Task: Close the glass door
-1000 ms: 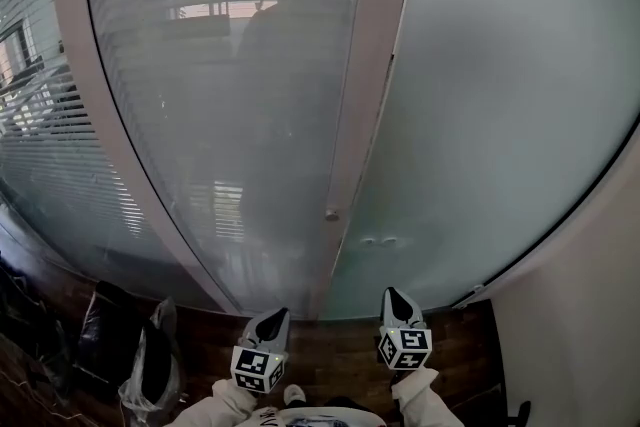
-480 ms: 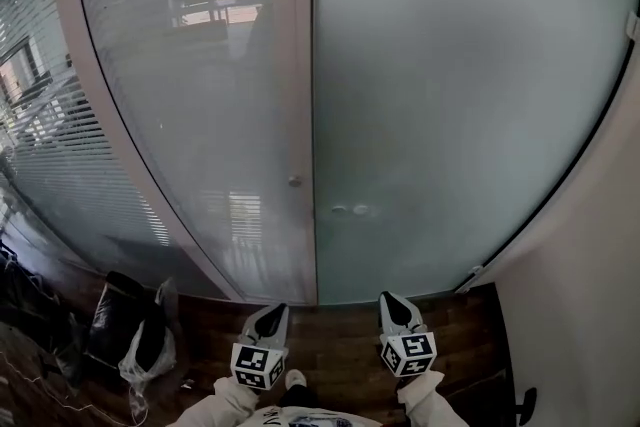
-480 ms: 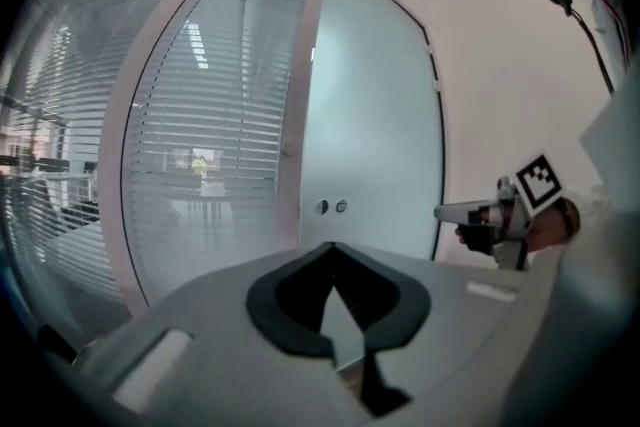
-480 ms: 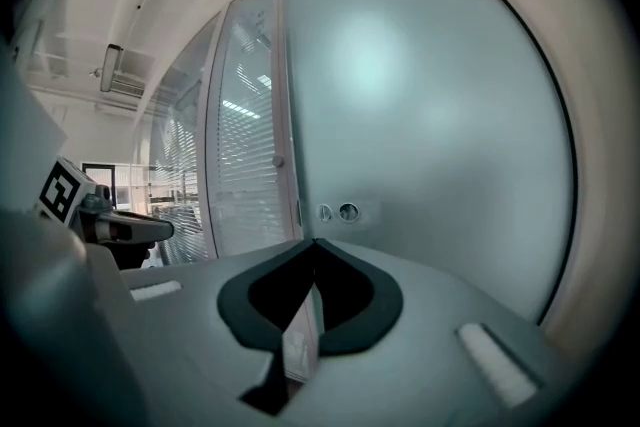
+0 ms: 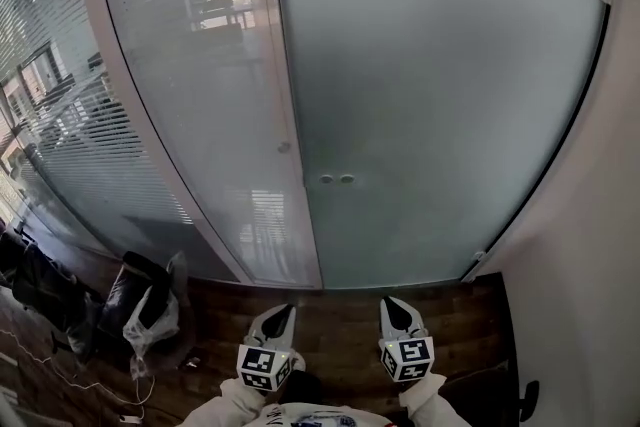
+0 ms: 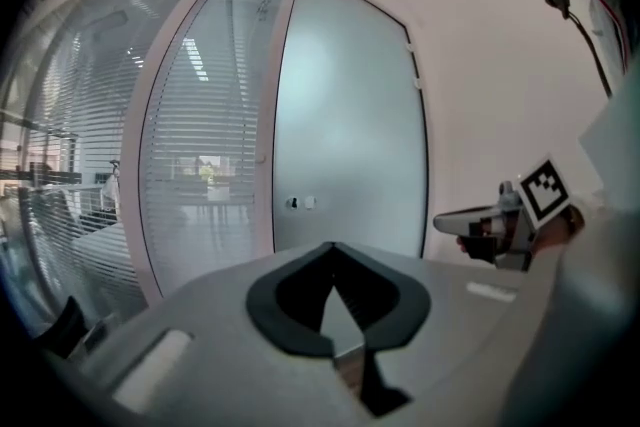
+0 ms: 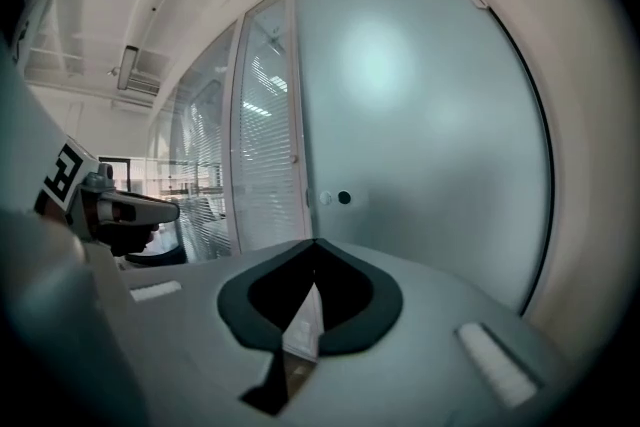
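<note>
Both tongs clenched and empty: left gripper (image 5: 281,313) and right gripper (image 5: 394,304) sit low, well clear of the glass door (image 5: 440,95).
Frosted door is straight ahead, left edge at the pale frame (image 5: 283,115). Two round fittings (image 5: 336,180) near that edge, slatted glass partition (image 5: 170,65) to its left.

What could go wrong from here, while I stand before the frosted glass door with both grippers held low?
The glass door looks flush with its frame, but whether it has latched cannot be told; it might drift open.
The left gripper and right gripper are shut, empty and apart from the door; their hard tips could slip on or mark the glass if pushed against it.
The bags on the floor at the left could trip a sidestep.
</note>
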Tool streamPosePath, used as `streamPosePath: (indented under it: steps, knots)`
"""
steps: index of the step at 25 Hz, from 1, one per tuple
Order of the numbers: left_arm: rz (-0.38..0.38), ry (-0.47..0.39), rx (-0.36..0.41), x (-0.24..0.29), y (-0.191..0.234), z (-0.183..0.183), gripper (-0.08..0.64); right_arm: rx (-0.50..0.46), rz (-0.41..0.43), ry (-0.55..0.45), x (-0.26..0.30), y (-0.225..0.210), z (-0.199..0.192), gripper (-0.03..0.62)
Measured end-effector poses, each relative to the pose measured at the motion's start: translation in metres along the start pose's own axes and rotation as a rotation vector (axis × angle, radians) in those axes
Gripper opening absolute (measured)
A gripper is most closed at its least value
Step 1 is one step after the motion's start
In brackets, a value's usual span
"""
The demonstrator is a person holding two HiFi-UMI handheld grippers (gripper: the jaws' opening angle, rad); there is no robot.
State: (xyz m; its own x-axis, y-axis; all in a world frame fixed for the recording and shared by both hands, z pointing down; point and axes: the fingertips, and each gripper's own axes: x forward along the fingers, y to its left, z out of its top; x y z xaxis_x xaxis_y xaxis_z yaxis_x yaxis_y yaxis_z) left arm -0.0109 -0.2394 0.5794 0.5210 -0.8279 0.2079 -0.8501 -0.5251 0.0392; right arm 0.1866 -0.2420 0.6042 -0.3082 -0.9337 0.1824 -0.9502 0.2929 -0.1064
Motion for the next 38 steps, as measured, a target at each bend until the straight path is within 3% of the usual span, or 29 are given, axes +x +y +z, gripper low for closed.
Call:
streamPosePath:
  steps: [5, 13, 26, 38]
  knots:
    - [0.020, 0.009, 0.002, -0.030, -0.025, -0.003, 0.003, 0.032, 0.049, -0.003, -0.038, 0.020, -0.004, 0.006]
    - [0.006, 0.049, 0.010, -0.060, -0.048, -0.013, 0.003, 0.084, 0.024, -0.029, -0.079, 0.033, -0.006, 0.006]
    - [-0.016, 0.028, -0.019, -0.093, -0.031, -0.022, 0.003, 0.039, 0.040, 0.005, -0.093, 0.091, -0.008, 0.005]
    - [-0.027, 0.004, -0.025, -0.096, -0.026, -0.013, 0.003, 0.051, 0.041, 0.001, -0.092, 0.101, -0.001, 0.005]
